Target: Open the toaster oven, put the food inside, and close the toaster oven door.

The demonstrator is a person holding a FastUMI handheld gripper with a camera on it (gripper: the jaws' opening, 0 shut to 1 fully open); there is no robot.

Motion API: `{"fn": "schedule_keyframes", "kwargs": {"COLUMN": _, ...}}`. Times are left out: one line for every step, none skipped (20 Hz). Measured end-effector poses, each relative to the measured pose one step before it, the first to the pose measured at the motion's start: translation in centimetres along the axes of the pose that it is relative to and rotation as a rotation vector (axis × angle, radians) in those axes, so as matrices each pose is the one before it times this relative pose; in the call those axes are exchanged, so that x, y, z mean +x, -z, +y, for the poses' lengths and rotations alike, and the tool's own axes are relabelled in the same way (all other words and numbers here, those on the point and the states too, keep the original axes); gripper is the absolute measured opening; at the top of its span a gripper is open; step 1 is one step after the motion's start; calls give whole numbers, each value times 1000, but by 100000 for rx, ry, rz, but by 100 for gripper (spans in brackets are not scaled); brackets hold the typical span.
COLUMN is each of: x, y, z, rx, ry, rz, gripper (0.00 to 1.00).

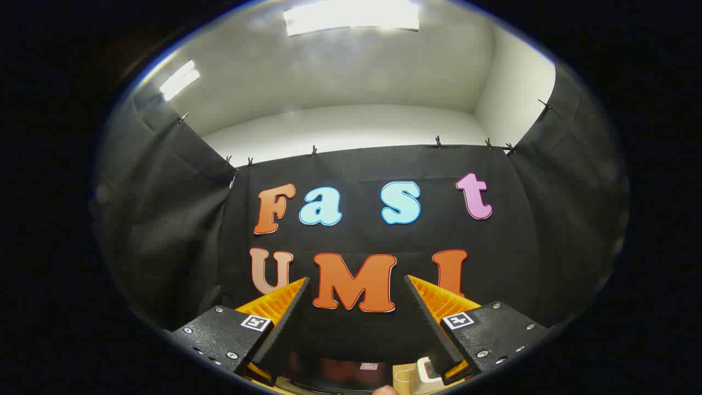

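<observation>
My gripper (356,282) is raised and tipped up toward the booth wall (373,340), its two fingers spread wide apart with nothing between them. The fingers are wedge-shaped with ribbed inner faces, and each sits on a rough, speckled block studded with small screws and carrying a little square black-and-white marker; I cannot read anything on those. Below the gap between the fingers I glimpse a dark, glossy, reddish surface with a small pale sticker (368,366), too cut off to tell whether it is the toaster oven. Just beside it lies a strip of pale wooden tabletop (403,373) with a small white rounded object (425,373) and a thin cord. Beyond the fingers hangs creased black cloth, clipped along its top edge, under plain white walls and two bright ceiling lights (351,15).
</observation>
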State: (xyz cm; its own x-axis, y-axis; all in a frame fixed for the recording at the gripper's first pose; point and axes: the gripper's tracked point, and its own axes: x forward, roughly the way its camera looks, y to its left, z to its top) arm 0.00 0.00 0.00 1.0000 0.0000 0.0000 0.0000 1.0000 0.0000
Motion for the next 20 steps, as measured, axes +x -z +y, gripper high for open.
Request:
{"fn": "schedule_keyframes", "kwargs": {"x": 176, "y": -22, "z": 1, "rx": 54, "ry": 33, "rz": 13, "gripper": 98}}
{"fn": "schedule_keyframes", "kwargs": {"x": 43, "y": -108, "z": 31, "rx": -49, "ry": -146, "rz": -51, "gripper": 98}}
{"fn": "schedule_keyframes", "kwargs": {"x": 42, "y": 18, "z": -19, "rx": -6, "ry": -77, "rz": -171, "gripper": 98}}
{"fn": "schedule_keyframes", "kwargs": {"x": 69, "y": -63, "z": -95, "rx": 107, "ry": -30, "rz": -47, "gripper": 98}}
{"fn": "schedule_keyframes", "kwargs": {"x": 1, "y": 78, "z": -96, "rx": 91, "ry": 7, "rz": 129, "gripper": 98}}
{"fn": "schedule_keyframes", "kwargs": {"x": 14, "y": 130, "z": -151, "rx": -68, "ry": 230, "rz": 352, "gripper": 98}}
{"fn": "schedule_keyframes", "kwargs": {"x": -8, "y": 209, "z": -230, "rx": -36, "ry": 289, "rz": 367, "gripper": 98}}
{"fn": "schedule_keyframes", "kwargs": {"x": 62, "y": 142, "z": -168, "rx": 105, "ry": 203, "rz": 370, "gripper": 98}}
{"fn": "schedule_keyframes", "kwargs": {"x": 135, "y": 237, "z": -79, "rx": 301, "ry": 201, "rz": 558, "gripper": 98}}
{"fn": "schedule_keyframes", "kwargs": {"x": -11, "y": 140, "z": -53, "rx": 385, "ry": 12, "rz": 508, "gripper": 98}}
{"fn": "schedule_keyframes", "kwargs": {"x": 131, "y": 152, "z": -30, "rx": 55, "ry": -8, "rz": 382, "gripper": 98}}
{"fn": "schedule_keyframes", "kwargs": {"x": 16, "y": 146, "z": -71, "rx": -167, "ry": 160, "rz": 235, "gripper": 98}}
{"fn": "schedule_keyframes", "kwargs": {"x": 131, "y": 57, "z": -119, "rx": -344, "ry": 128, "rz": 49, "gripper": 98}}
{"fn": "schedule_keyframes", "kwargs": {"x": 4, "y": 93, "z": -65, "rx": -186, "ry": 61, "rz": -124, "gripper": 98}}
{"fn": "schedule_keyframes", "kwargs": {"x": 56, "y": 90, "z": 126, "rx": 36, "ry": -209, "rz": 42, "gripper": 98}}
{"fn": "schedule_keyframes", "kwargs": {"x": 32, "y": 266, "z": 50, "rx": 104, "ry": -208, "rz": 340, "gripper": 98}}
{"fn": "schedule_keyframes", "kwargs": {"x": 124, "y": 275, "z": 156, "rx": 123, "ry": -224, "rz": 556, "gripper": 98}}
{"fn": "schedule_keyframes", "kwargs": {"x": 74, "y": 178, "z": 69, "rx": 5, "ry": -290, "rz": 477, "gripper": 98}}
{"fn": "schedule_keyframes", "kwargs": {"x": 104, "y": 223, "z": -26, "rx": -15, "ry": -125, "rz": 428, "gripper": 98}}
{"fn": "schedule_keyframes", "kwargs": {"x": 122, "y": 222, "z": 4, "rx": 71, "ry": -89, "rz": 435, "gripper": 98}}
